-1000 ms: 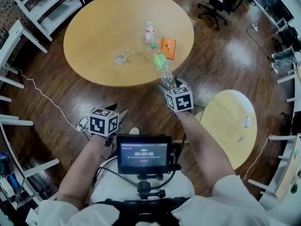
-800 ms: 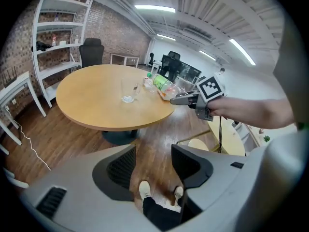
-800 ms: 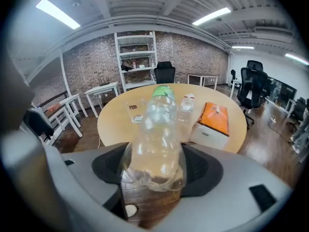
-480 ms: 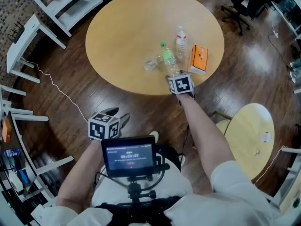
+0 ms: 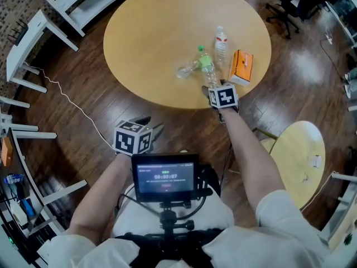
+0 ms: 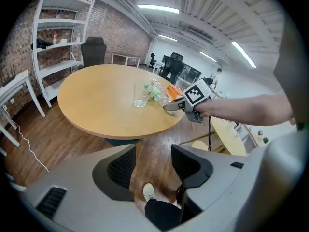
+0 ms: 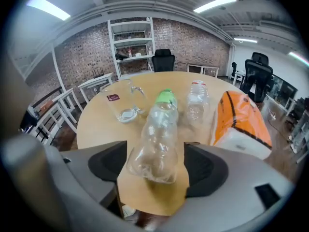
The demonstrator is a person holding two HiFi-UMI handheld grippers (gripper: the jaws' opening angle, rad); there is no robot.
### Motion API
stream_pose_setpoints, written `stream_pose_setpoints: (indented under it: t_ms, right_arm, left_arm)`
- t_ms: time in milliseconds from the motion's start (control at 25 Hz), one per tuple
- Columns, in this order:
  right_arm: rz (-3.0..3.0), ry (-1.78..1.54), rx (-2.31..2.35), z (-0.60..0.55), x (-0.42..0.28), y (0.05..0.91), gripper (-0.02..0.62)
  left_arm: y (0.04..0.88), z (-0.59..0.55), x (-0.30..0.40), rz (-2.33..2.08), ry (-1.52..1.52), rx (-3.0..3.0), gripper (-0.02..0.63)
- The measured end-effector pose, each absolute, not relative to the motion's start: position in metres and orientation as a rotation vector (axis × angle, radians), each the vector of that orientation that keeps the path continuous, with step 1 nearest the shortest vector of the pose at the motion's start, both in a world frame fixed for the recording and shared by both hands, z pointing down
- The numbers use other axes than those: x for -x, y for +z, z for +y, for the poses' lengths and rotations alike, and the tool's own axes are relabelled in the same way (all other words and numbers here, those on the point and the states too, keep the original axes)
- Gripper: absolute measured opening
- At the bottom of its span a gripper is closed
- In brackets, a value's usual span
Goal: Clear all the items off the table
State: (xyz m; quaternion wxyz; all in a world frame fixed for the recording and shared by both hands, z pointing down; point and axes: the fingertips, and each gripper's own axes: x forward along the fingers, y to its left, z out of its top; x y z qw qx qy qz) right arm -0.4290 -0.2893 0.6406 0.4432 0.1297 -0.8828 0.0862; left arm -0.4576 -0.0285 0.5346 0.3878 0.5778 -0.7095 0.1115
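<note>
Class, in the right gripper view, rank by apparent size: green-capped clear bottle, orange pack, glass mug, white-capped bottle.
1. Green-capped clear plastic bottle and orange-and-white soft pack: too alike to split; the bottle is nearest.
2. Clear glass mug.
3. Small clear white-capped bottle.

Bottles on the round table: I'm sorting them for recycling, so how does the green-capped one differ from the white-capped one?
The green-capped bottle is tipped over; the white-capped bottle stands upright. The green-capped one shows no label; the white-capped one has a reddish label. Both are clear plastic.
</note>
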Motion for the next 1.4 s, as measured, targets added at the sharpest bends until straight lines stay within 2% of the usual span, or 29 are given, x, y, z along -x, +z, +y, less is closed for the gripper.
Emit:
stream_pose_setpoints:
  t_ms: [240,560,1000,1160,1400]
  right_arm:
    - [-2.263,0.184,-0.358,-0.28,0.388,0.598,0.38]
    - [-2.311,0.296,-0.578,-0.257,0.238,0.541,0.38]
    - [-2.202,0.366,-0.947,-0.177,-0.034,0.538,0.38]
    - [-2.22,0.388,-1.089,-0.143,-0.136,0.523,0.38]
    - [-2.198,0.491,-1.297,-0.067,-0.306,0.509,0.38]
  left_arm:
    - [0.541,-0.06,0.445,-1.727,0.31,-1.585,0.236]
    - [0.546,-0.123,0.381,-1.576,0.356,-1.757,0.236]
    - [0.538,-0.139,0.208,-1.401,0.506,-2.046,0.236]
    - [0.531,-0.118,0.139,-1.419,0.498,-2.068,0.236]
    - [0.515,-0.049,-0.003,-1.407,0.422,-2.064,0.235]
